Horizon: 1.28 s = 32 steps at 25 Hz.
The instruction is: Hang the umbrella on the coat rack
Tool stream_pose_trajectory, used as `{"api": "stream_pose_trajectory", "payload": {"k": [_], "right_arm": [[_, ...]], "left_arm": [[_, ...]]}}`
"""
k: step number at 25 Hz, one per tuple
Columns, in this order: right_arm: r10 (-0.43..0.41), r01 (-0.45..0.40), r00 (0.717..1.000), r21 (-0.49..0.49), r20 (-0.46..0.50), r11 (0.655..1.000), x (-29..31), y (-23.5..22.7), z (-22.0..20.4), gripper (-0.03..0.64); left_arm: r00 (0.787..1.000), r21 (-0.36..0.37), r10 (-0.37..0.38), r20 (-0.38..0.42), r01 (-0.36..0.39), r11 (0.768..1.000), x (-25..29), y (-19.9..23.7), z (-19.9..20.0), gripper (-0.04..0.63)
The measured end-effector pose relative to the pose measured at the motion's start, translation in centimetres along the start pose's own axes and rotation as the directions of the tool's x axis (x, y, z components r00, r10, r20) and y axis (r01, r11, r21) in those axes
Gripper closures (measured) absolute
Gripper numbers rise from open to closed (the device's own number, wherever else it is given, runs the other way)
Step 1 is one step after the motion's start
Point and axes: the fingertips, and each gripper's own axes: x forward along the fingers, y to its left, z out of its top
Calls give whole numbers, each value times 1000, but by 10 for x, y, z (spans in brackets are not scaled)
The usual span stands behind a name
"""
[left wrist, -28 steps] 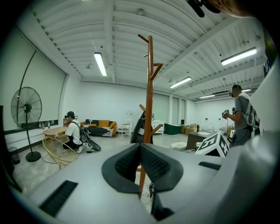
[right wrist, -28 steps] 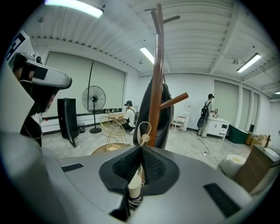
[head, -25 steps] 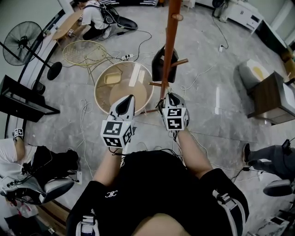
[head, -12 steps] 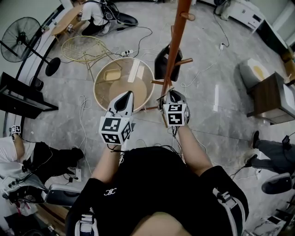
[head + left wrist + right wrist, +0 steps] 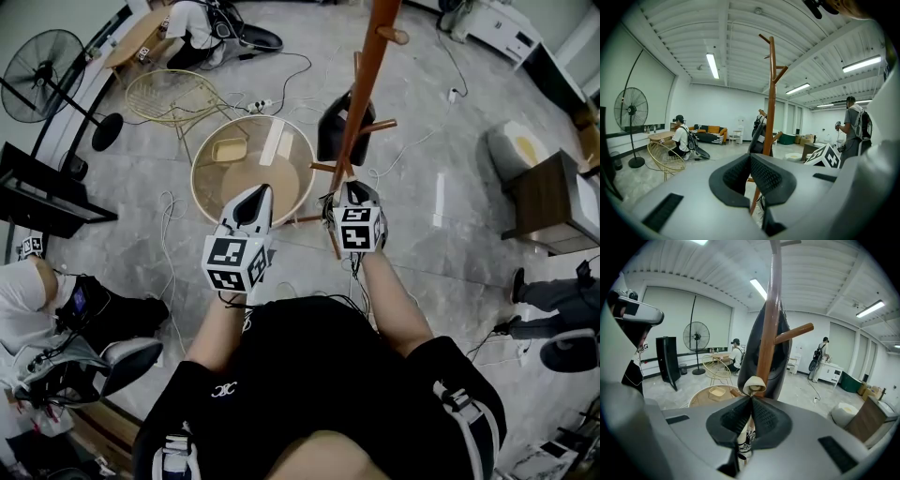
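Note:
The wooden coat rack (image 5: 361,94) rises just ahead of me, and a dark bag (image 5: 336,127) hangs on it. My right gripper (image 5: 343,194) sits close against the pole, shut on the umbrella's beige loop (image 5: 753,384). The folded white umbrella with black print (image 5: 744,439) hangs below the jaws. In the right gripper view the pole (image 5: 768,324) stands right behind the loop, and a peg (image 5: 794,333) juts right above it. My left gripper (image 5: 254,199) is shut and holds nothing; it sits left of the rack (image 5: 771,93). The umbrella is hidden in the head view.
A round table (image 5: 211,159) stands left of the rack, with a wire chair (image 5: 173,101) and a floor fan (image 5: 42,80) beyond it. Cables trail over the floor. A person (image 5: 28,300) sits at the left; a dark cabinet (image 5: 553,202) stands at the right.
Both grippers have edged slightly forward toward the rack. Their jaws have stayed as they were. A person at the right edge has shifted.

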Motion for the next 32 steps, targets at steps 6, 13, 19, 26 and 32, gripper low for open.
{"api": "stream_pose_trajectory", "payload": {"k": [6,13,19,26,32], "right_arm": [[-6,6,1000,-2,-21,1000,-10,5,10,597],[-30,30,998,-8,-51,1000,-3,10,0,597],[-40,36,994,-44,-100,998,7,7,-2,597],[-72,44,982,-155,-175,987,9,11,-4,597],[-81,46,978,-182,-193,982,10,25,1,597]], "left_arm": [[1000,-17,7,-9,-7,1000,-11,5,7,578],[1000,-42,-5,1,5,999,-8,18,-12,578],[1000,-67,-14,11,15,998,0,27,-20,578],[1000,-109,-11,17,13,994,-3,39,-28,578],[1000,-131,-9,29,13,991,-10,51,-29,578]]}}
